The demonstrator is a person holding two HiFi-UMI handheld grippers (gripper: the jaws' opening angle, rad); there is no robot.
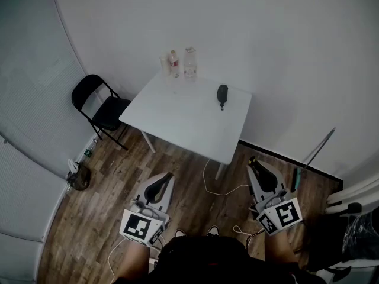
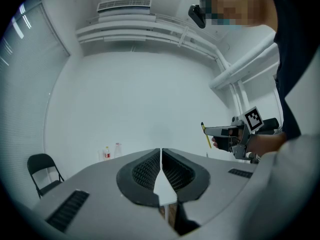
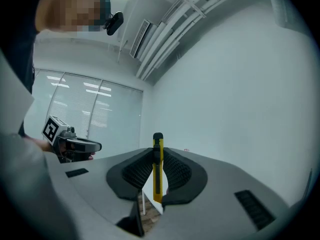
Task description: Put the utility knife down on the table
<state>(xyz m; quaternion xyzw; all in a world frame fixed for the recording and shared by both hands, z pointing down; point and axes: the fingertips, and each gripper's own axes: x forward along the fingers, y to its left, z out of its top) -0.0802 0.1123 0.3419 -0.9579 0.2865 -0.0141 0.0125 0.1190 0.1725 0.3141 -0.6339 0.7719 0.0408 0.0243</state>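
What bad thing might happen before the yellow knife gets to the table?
1. The utility knife stands upright, only pinched between the jaws of the right gripper; it may slip out and fall on the floor.
2. A white cable lies on the floor in front of the table; feet might catch it.
3. Set down near the bottles, it may knock them.
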